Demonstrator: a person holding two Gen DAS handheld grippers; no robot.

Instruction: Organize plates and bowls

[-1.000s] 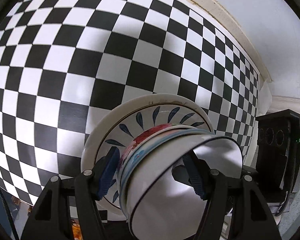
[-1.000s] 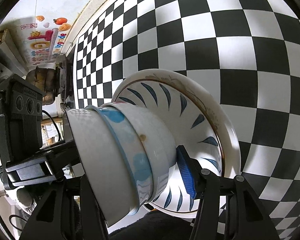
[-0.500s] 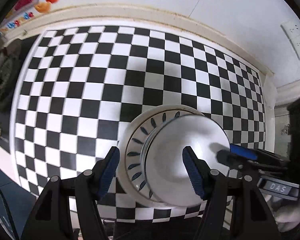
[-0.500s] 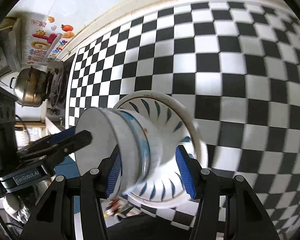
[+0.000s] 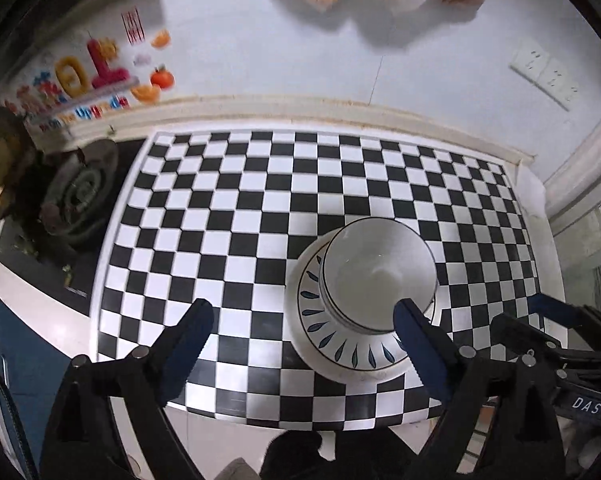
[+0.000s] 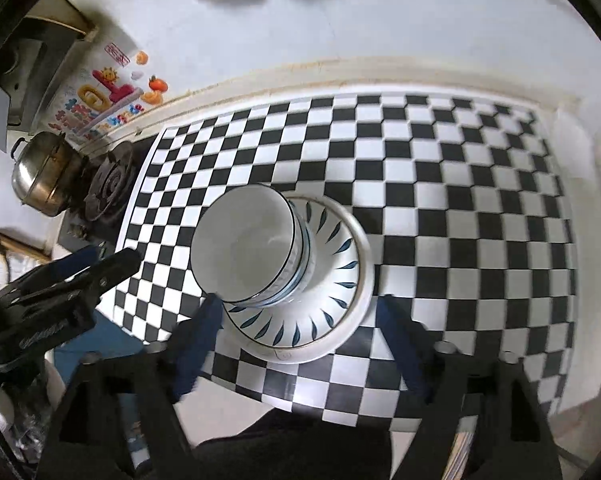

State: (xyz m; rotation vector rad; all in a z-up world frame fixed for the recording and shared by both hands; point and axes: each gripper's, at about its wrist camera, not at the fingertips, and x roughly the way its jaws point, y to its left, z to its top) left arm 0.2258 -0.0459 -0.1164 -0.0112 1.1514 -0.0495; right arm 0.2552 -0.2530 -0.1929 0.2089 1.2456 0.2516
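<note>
Both our grippers, left (image 5: 302, 344) and right (image 6: 300, 332), gape wide, holding nothing; bowls (image 6: 246, 250) sit stacked on the plate (image 6: 340, 280), near the table's (image 6: 460, 200) edge. We judge a careless knock could topple them.

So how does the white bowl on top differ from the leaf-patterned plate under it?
The white bowl with the thin dark rim is deep and plain inside; the white plate with blue leaf marks is shallow and patterned. The bowl is narrower, and the plate's rim shows all round it. The bowl stands on the plate, the plate on the checkered mat. Both are white and round.
</note>
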